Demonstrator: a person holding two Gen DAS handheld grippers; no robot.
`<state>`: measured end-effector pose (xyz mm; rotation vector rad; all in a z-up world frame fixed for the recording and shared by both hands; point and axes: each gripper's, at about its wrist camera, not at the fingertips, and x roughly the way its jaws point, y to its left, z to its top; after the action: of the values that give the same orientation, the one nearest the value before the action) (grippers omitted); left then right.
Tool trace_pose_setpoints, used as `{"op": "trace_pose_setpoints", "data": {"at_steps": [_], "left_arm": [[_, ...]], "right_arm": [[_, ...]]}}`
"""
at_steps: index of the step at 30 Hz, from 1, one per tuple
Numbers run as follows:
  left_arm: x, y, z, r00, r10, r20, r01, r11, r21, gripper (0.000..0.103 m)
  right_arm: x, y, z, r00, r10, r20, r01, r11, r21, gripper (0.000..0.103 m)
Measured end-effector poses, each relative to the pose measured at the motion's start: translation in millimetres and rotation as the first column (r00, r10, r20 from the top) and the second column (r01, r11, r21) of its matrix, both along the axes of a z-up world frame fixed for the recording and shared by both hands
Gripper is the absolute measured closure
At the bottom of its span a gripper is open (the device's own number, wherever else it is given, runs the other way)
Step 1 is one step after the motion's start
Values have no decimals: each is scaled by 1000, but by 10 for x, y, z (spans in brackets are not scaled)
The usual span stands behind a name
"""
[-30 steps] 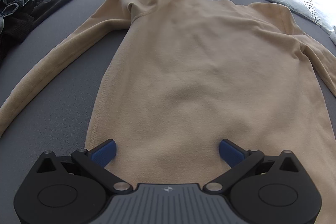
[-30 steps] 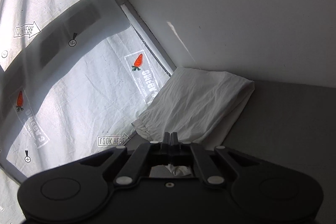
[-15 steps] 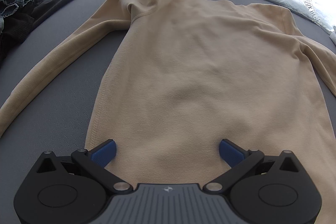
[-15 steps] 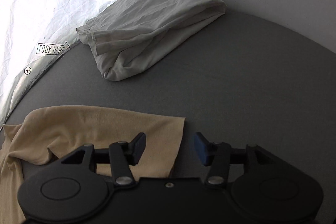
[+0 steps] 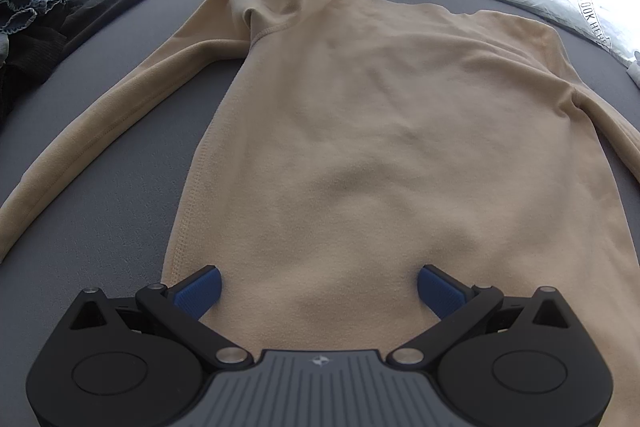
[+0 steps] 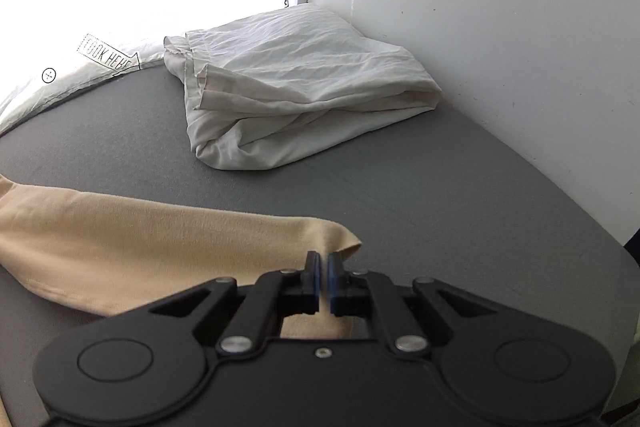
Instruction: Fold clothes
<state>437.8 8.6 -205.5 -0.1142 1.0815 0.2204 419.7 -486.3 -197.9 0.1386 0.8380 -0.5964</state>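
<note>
We see a grey felt-like table top (image 6: 400,195) by a white wall (image 6: 480,7) | folded white cloth (image 6: 304,83) at the back | beige long-sleeved fleece top (image 5: 380,131) lies flat | left gripper (image 5: 318,287) gapes over its hem | right gripper (image 6: 323,277) has just closed, pinching the sleeve cuff (image 6: 340,235).

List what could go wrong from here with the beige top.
1. The right gripper, whose jaws have just been closing, pinches only the tip of the sleeve cuff; a thin bite like that may slip out when lifted.
2. The left gripper stands open over the hem of the top, pinning nothing, so pulling the sleeve could drag the body askew.
3. The folded white cloth lies close behind; a wide swing might disturb it.
</note>
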Motion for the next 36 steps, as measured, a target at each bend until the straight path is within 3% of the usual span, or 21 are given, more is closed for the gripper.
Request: {"op": "trace_pose_setpoints", "data": {"at_steps": [3,5,6,11,14,18,20,23,24,26,27,29,30,36], "left_arm": [[18,3,7,1000,0,-8,0,1000,-2,0],[24,9,11,1000,-1,-11,1,1000,-4,0],[30,10,13,1000,0,-15,0,1000,-5,0],[102,38,24,999,4,-37,-4,1000,-13,0],[175,95,27,999,23,-30,-23,1000,-2,0],[327,287,33,995,99,-3,-99,995,15,0],[399,401,20,990,142,18,-143,989,34,0],[507,607,-7,982,186,30,-185,983,-11,0],[532,646,-10,980,196,30,-196,980,-19,0],[559,649,-13,981,190,34,-190,982,-3,0],[562,653,-17,982,185,40,-185,983,-2,0],[559,666,-19,983,177,46,-177,984,-3,0],[558,669,-20,984,173,47,-173,985,-3,0],[549,672,-31,984,167,58,-168,986,0,0]], "right_arm": [[2,21,-99,999,-21,-48,22,999,23,94],[4,83,-103,998,-39,-58,40,999,7,72],[16,124,-80,998,-43,-52,42,999,-9,53],[313,425,129,997,81,16,-80,996,-34,52],[659,698,204,972,226,61,-226,974,8,49],[1229,1128,173,897,429,110,-439,893,99,48],[1549,1444,150,832,535,148,-552,824,128,48],[1991,1882,85,734,656,177,-676,730,99,45],[2131,2005,49,707,685,175,-704,705,82,39],[2394,2237,-38,677,719,156,-733,677,62,34],[2509,2320,-87,671,727,146,-739,670,64,36],[2735,2424,-205,654,745,129,-756,646,104,62],[2820,2450,-251,650,749,127,-760,638,127,98],[3086,2416,-363,698,704,129,-716,688,118,99]]}}
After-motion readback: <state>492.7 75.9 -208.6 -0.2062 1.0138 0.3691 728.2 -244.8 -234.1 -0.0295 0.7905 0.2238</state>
